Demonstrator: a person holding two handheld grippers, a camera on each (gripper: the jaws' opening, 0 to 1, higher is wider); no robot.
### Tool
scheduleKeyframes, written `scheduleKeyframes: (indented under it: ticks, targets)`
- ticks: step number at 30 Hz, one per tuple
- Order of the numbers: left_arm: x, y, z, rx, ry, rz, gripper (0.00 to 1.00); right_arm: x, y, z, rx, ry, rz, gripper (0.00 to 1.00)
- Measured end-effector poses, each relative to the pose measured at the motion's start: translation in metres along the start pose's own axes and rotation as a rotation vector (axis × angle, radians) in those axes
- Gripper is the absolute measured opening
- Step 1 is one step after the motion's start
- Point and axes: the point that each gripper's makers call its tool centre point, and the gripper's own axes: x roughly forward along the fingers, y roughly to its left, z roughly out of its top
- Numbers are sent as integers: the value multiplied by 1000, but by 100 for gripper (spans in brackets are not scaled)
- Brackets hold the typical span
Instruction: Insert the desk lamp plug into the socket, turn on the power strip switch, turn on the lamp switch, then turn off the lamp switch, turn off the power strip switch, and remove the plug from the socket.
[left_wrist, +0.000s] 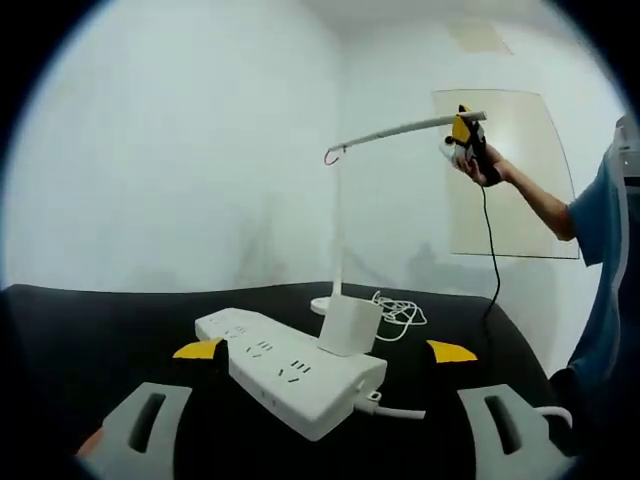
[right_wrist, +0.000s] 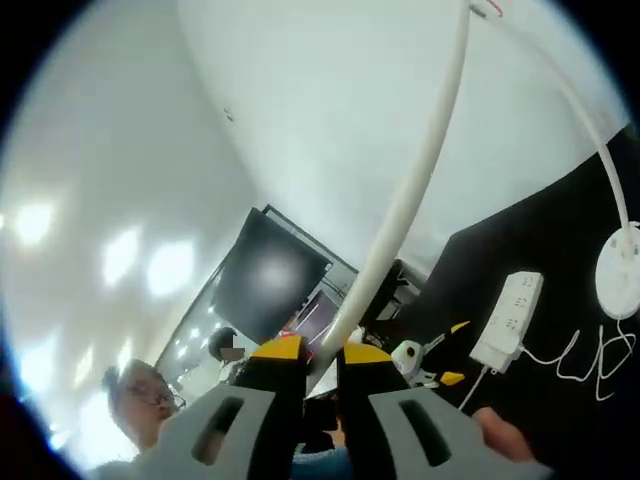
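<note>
- Left gripper (left_wrist: 325, 375): jaws spread wide, holding nothing, hovering low over the black desk (left_wrist: 90, 320), just short of the power strip (left_wrist: 290, 370).
- Power strip lies at an angle on the desk; the white plug adapter (left_wrist: 350, 325) is already seated in it, cord (left_wrist: 400, 312) coiled loosely behind.
- Desk lamp (left_wrist: 338, 230) stands beyond the strip, base (left_wrist: 322, 305) on the desk, arm reaching right.
- Right gripper (right_wrist: 314, 352): jaws narrowed around the tip of the lamp arm (right_wrist: 400, 220), seen raised at the arm's end from the left gripper view.
- Judgement: lamp-switch step in hand. Press lightly; the thin arm looks likely to flex or tip the base.
- Obstacle: a black cable (left_wrist: 490, 250) hangs from the right gripper near the cord coil; a person's sleeve (left_wrist: 600, 230) at the far right.
</note>
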Motion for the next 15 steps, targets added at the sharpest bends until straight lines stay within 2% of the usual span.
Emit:
scheduleKeyframes:
  ticks: [12, 15]
  targets:
    - [-1, 4, -1, -5, -4, 2, 76, 5, 20, 12, 45, -14, 14, 14]
    - [0, 0, -1, -4, -5, 3, 76, 6, 22, 14, 44, -15, 7, 15]
